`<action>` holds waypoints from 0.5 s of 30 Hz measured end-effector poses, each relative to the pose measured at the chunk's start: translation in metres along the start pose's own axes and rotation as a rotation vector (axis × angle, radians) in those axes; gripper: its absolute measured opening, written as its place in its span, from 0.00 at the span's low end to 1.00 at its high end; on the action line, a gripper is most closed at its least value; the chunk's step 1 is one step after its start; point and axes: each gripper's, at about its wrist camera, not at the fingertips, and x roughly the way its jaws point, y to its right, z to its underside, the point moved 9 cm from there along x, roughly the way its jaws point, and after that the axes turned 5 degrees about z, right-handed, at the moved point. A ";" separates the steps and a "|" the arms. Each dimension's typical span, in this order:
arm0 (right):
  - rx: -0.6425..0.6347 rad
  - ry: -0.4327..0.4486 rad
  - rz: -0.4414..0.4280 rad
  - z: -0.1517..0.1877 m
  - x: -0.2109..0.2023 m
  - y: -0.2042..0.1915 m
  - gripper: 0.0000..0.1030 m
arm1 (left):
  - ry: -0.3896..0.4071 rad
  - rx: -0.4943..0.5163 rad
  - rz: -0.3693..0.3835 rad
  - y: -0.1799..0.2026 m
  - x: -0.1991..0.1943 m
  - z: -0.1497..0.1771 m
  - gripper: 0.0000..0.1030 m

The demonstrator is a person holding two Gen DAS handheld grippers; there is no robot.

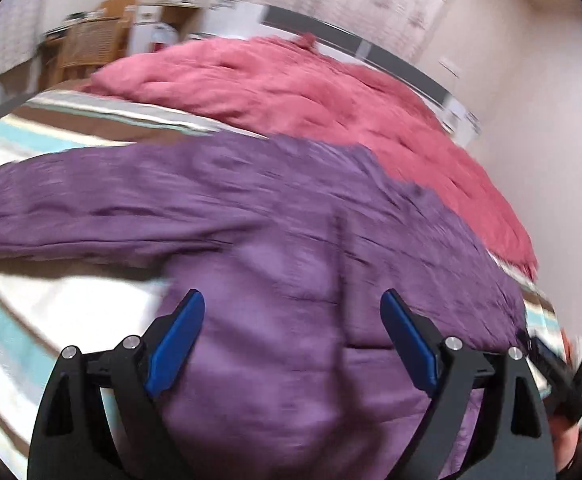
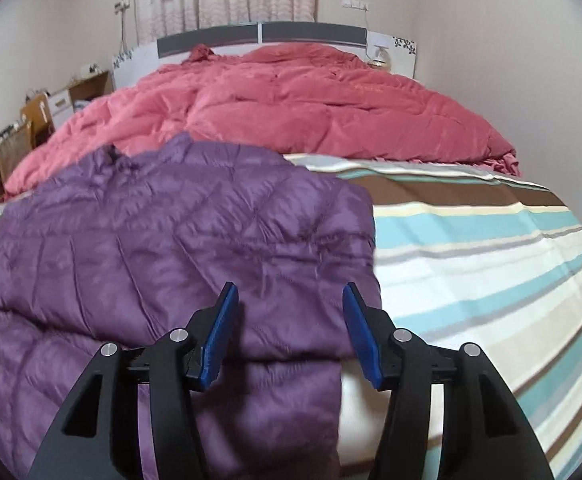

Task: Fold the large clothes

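Both grippers, left (image 1: 293, 344) and right (image 2: 289, 334), poised over purple jacket (image 2: 163, 240), jaws open, gripping nothing. Laid flat on bed (image 2: 471, 248) for folding.

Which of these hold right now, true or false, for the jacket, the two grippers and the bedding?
1. The purple jacket lies on the striped sheet. True.
2. The left gripper is clamped on a sleeve. False: its jaws stand wide apart, nothing pinched.
3. A pink duvet lies beyond the jacket. True.
4. The right gripper holds the duvet. False: it is open over the jacket's edge.
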 end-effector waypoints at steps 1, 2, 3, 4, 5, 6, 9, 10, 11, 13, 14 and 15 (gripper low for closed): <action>0.003 -0.009 0.012 0.003 0.003 0.002 0.53 | 0.019 -0.032 -0.024 -0.016 -0.006 -0.004 0.91; 0.012 -0.021 0.017 0.005 0.007 0.003 0.53 | 0.038 -0.067 -0.053 -0.034 -0.012 -0.008 0.91; 0.023 -0.042 0.024 0.007 0.013 0.005 0.53 | 0.049 -0.106 -0.082 -0.053 -0.018 -0.011 0.91; 0.024 -0.056 0.028 0.008 0.016 0.006 0.53 | 0.056 -0.144 -0.108 -0.072 -0.023 -0.014 0.91; 0.021 -0.070 0.034 0.010 0.020 0.006 0.53 | 0.066 -0.180 -0.135 -0.090 -0.029 -0.016 0.91; 0.015 -0.075 0.040 0.012 0.022 0.004 0.53 | 0.082 -0.221 -0.167 -0.113 -0.037 -0.019 0.91; -0.017 -0.069 0.074 0.014 0.023 0.000 0.54 | 0.122 -0.299 -0.233 -0.159 -0.052 -0.021 0.90; -0.024 -0.066 0.082 0.014 0.023 -0.001 0.54 | 0.139 -0.333 -0.258 -0.176 -0.058 -0.021 0.89; -0.027 -0.066 0.085 0.014 0.024 -0.001 0.54 | 0.156 -0.370 -0.279 -0.193 -0.065 -0.021 0.89; -0.026 -0.064 0.086 0.014 0.023 -0.001 0.54 | 0.183 -0.444 -0.308 -0.221 -0.074 -0.018 0.86; -0.026 -0.063 0.087 0.014 0.023 -0.001 0.54 | 0.194 -0.482 -0.323 -0.233 -0.078 -0.015 0.84; -0.027 -0.062 0.089 0.014 0.024 -0.002 0.54 | 0.206 -0.521 -0.336 -0.245 -0.082 -0.013 0.83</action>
